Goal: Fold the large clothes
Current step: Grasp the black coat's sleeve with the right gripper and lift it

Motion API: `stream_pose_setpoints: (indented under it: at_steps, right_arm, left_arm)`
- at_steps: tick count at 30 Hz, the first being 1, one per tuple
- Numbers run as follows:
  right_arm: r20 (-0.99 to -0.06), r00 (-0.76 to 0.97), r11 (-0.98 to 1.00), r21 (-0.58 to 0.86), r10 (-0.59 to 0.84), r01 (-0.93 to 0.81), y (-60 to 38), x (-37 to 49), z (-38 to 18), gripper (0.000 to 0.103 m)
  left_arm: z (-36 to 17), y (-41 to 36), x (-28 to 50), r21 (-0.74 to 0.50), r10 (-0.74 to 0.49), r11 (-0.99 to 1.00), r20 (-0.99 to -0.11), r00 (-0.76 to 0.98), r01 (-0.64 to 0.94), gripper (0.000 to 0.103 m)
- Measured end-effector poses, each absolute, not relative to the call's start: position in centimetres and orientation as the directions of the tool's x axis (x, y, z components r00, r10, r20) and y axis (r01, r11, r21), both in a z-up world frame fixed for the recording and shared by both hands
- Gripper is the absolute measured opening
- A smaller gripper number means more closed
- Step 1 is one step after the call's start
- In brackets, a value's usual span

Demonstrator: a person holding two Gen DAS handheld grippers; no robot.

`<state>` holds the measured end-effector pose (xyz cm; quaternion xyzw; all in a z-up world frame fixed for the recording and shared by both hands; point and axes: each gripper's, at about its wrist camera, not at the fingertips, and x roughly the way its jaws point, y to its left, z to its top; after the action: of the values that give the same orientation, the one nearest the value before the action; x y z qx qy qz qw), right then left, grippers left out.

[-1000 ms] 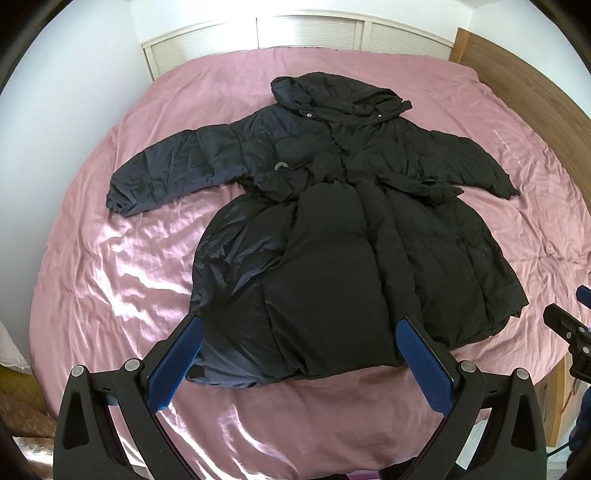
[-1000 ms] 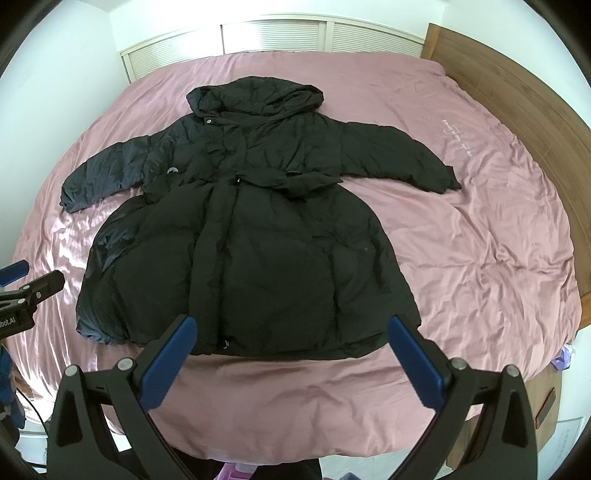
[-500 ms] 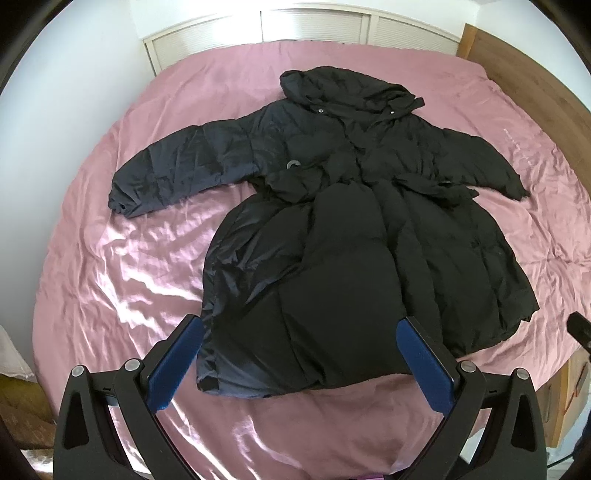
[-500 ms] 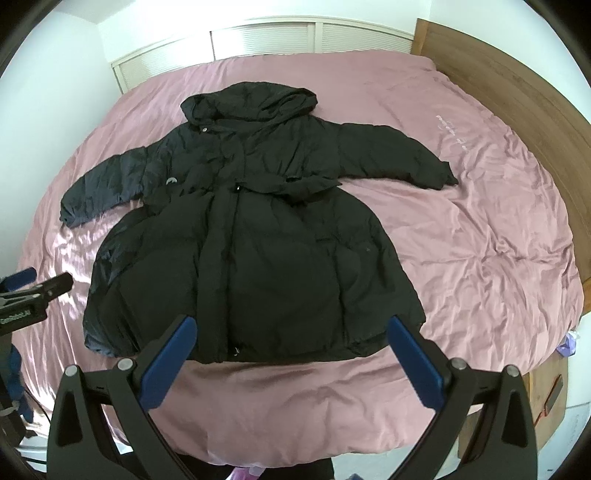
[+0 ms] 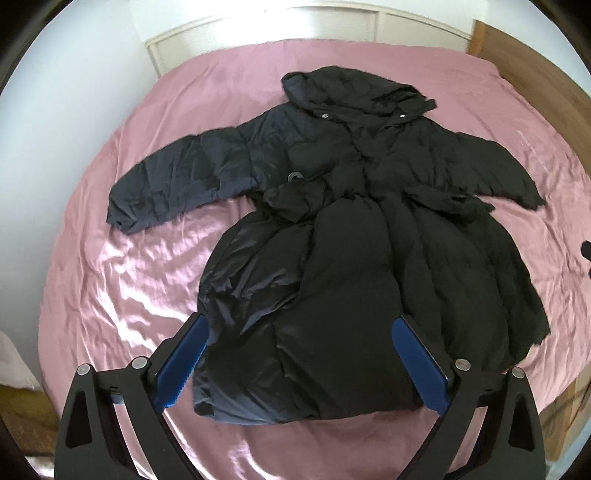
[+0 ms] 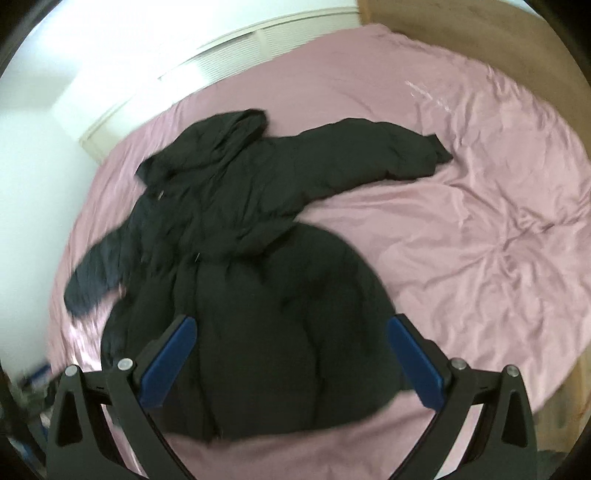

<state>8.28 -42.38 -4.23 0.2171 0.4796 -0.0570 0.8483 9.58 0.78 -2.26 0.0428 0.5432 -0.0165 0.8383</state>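
Note:
A large black hooded puffer coat point(image 5: 354, 251) lies spread flat, front up, on a pink bed point(image 5: 122, 266), both sleeves out to the sides and the hood toward the far end. It also shows in the right wrist view point(image 6: 266, 280), blurred. My left gripper point(image 5: 299, 362) is open and empty, hovering above the coat's hem near the bed's near edge. My right gripper point(image 6: 291, 362) is open and empty, above the lower right part of the coat. A small dark part of the right gripper shows at the right edge of the left wrist view.
A white louvered panel point(image 5: 295, 22) runs behind the bed's far end. A wooden headboard point(image 5: 535, 74) runs along the right side, seen too in the right wrist view point(image 6: 461, 33). A white wall point(image 5: 55, 110) stands on the left. Bare pink sheet point(image 6: 480, 240) lies right of the coat.
Both grippers have moved forward over the coat. The right wrist view has swung right and tilted, now blurred by motion. The coat has not moved.

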Motion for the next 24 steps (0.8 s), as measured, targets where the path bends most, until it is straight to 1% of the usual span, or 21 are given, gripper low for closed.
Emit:
stream_pose_setpoints:
  at_steps: [3, 5, 13, 16, 18, 24]
  right_arm:
    - [-0.833, 0.525, 0.837, 0.406, 0.174, 0.367, -47.8, 12.5, -7.6, 0.103]
    - [-0.812, 0.538, 0.771, 0.488, 0.227, 0.41, -51.9, 15.3, -10.2, 0.103]
    - [-0.726, 0.601, 0.511, 0.675, 0.334, 0.532, -63.0, 22.6, -19.5, 0.103]
    - [-0.681, 0.64, 0.414, 0.729, 0.358, 0.545, -65.5, 24.6, -22.2, 0.103]
    - [-0.648, 0.669, 0.351, 0.761, 0.364, 0.546, -66.8, 25.6, -23.6, 0.103]
    - [-0.589, 0.736, 0.214, 0.808, 0.334, 0.55, -70.4, 28.2, -26.6, 0.103]
  left_arm:
    - [-2.4, 0.2, 11.4, 0.024, 0.02, 1.0, -0.917, 0.399, 0.005, 0.099]
    - [-2.8, -0.3, 12.8, 0.012, 0.028, 0.999, -0.923, 0.383, -0.045, 0.099]
    - [-4.4, -1.1, 17.3, -0.085, -0.001, 0.964, -0.948, 0.318, -0.252, 0.099]
    - [-4.4, -1.6, 17.5, -0.066, 0.022, 0.957, -0.954, 0.301, -0.282, 0.099]
    - [-4.4, -1.9, 17.6, -0.031, 0.059, 0.956, -0.955, 0.291, -0.293, 0.099]
    - [-4.8, -1.8, 17.6, 0.007, 0.095, 0.946, -0.962, 0.256, -0.325, 0.099]
